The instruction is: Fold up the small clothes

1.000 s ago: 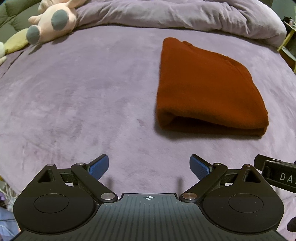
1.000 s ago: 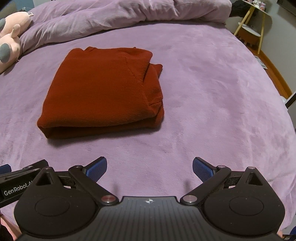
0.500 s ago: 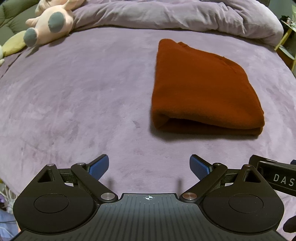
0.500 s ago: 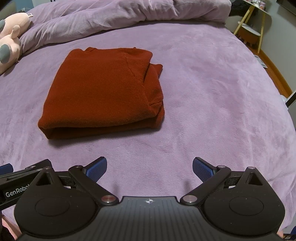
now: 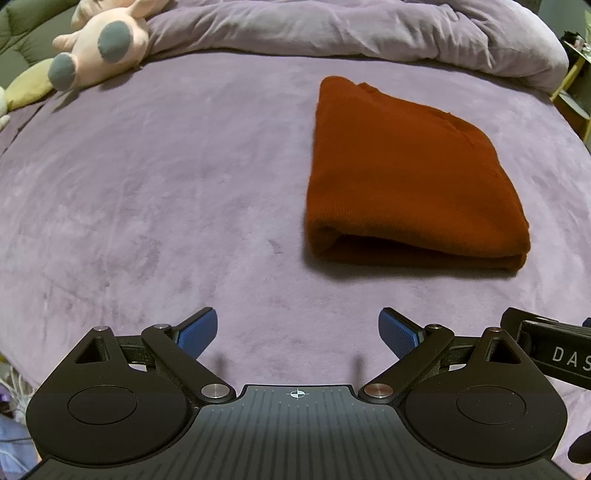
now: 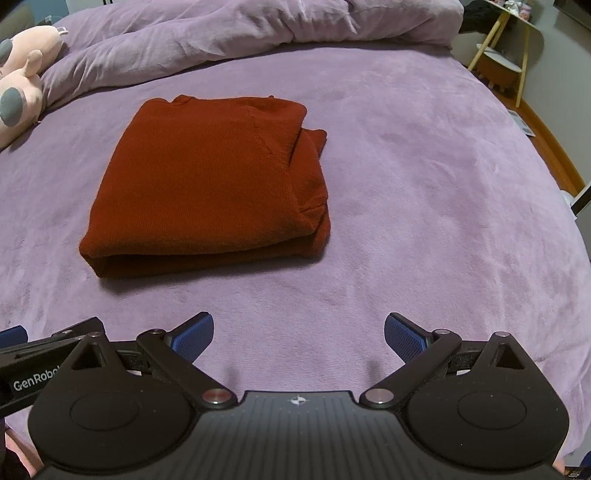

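Observation:
A rust-red knitted garment [image 5: 410, 177] lies folded into a thick rectangle on the purple bed cover [image 5: 166, 192]. In the right wrist view the garment [image 6: 210, 184] lies ahead and to the left, its folded edge facing me. My left gripper [image 5: 297, 332] is open and empty, held back from the garment's near edge. My right gripper [image 6: 299, 334] is open and empty, also short of the garment. Each gripper's body shows at the edge of the other's view.
A pink plush toy [image 5: 99, 40] lies at the far left by a yellow cushion [image 5: 26, 88]. A rumpled purple duvet [image 6: 240, 33] runs along the far side of the bed. A yellow-legged side table [image 6: 506, 51] stands beyond the right bed edge.
Both grippers have drawn back slightly from the folded garment, which now sits a little farther away in both views. The jaws stay open and the garment has not moved.

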Demonstrator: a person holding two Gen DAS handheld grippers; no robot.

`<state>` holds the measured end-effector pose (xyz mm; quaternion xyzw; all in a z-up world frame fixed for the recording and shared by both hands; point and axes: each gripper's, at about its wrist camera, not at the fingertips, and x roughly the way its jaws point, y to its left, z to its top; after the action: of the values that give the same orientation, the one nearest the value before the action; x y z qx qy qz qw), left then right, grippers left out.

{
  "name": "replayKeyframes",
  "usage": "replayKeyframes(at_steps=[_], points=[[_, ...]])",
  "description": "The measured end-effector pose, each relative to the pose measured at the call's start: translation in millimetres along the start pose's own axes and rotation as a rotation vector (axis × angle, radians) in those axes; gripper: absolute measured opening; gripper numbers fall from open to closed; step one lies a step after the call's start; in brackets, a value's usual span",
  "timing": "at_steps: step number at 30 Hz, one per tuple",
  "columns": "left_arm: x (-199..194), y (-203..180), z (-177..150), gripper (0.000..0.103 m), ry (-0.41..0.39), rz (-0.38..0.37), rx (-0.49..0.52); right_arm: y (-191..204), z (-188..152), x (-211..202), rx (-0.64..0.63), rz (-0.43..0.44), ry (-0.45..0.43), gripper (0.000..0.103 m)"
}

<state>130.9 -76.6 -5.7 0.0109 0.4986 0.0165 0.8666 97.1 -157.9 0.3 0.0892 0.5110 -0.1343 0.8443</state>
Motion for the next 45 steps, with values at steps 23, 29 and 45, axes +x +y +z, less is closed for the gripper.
replayKeyframes(at_steps=[23,29,45], points=[[-3.3,3.6,0.8,0.098,0.008,-0.005,-0.011,5.9,1.7,-7.8,0.002,-0.002,-0.008,0.099],[-2.4,3.3,1.3,0.098,0.013,-0.006,-0.013,6.2,2.3,-8.8,0.000,-0.001,-0.012,0.099],[-1.1,3.0,0.1,0.098,0.018,-0.011,-0.019,5.2,3.4,-6.4,0.005,0.004,-0.004,0.099]])
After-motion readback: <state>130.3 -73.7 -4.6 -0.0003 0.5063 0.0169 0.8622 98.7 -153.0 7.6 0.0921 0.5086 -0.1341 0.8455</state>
